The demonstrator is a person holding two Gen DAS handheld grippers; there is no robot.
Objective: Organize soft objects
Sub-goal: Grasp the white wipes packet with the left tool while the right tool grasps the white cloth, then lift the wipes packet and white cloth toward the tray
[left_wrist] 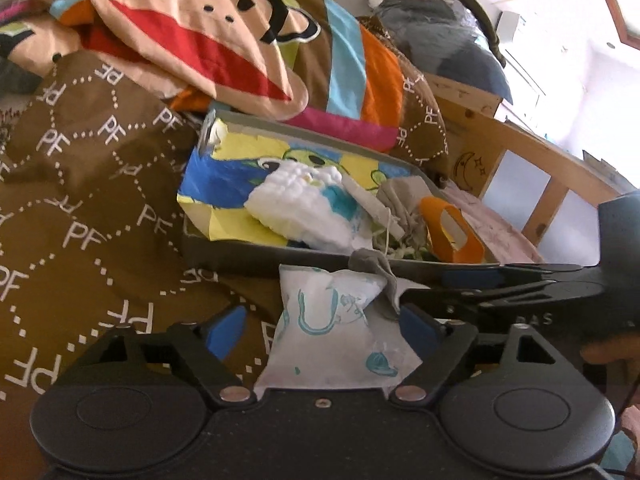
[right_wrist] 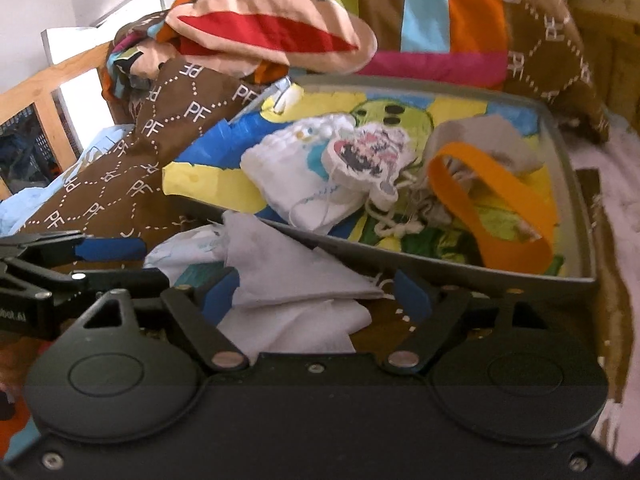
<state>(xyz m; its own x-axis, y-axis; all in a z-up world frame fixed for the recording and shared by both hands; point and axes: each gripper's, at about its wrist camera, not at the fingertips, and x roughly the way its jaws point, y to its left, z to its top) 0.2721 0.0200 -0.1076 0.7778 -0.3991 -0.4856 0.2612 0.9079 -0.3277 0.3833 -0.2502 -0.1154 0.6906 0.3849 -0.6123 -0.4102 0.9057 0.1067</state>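
Note:
A white soft pouch with blue prints [left_wrist: 332,324] lies on the brown bedspread between the fingers of my open left gripper [left_wrist: 320,320]. In the right wrist view the same white cloth [right_wrist: 296,280] lies between the fingers of my open right gripper [right_wrist: 316,296], against the near rim of a grey tray [right_wrist: 576,160]. The tray [left_wrist: 248,250] holds a yellow and blue cartoon cloth [right_wrist: 224,176], a white quilted piece [left_wrist: 304,200], a printed patch [right_wrist: 368,152], a grey cloth [right_wrist: 480,128] and an orange band [right_wrist: 508,216]. The right gripper's fingers [left_wrist: 480,280] show at the left view's right side.
A brown "PF" bedspread [left_wrist: 80,200] covers the bed. A monkey-face cushion [left_wrist: 208,36] and a striped blanket [left_wrist: 348,64] are piled behind the tray. A wooden bed rail [left_wrist: 532,152] runs on the right. Pink sheet [right_wrist: 616,200] lies right of the tray.

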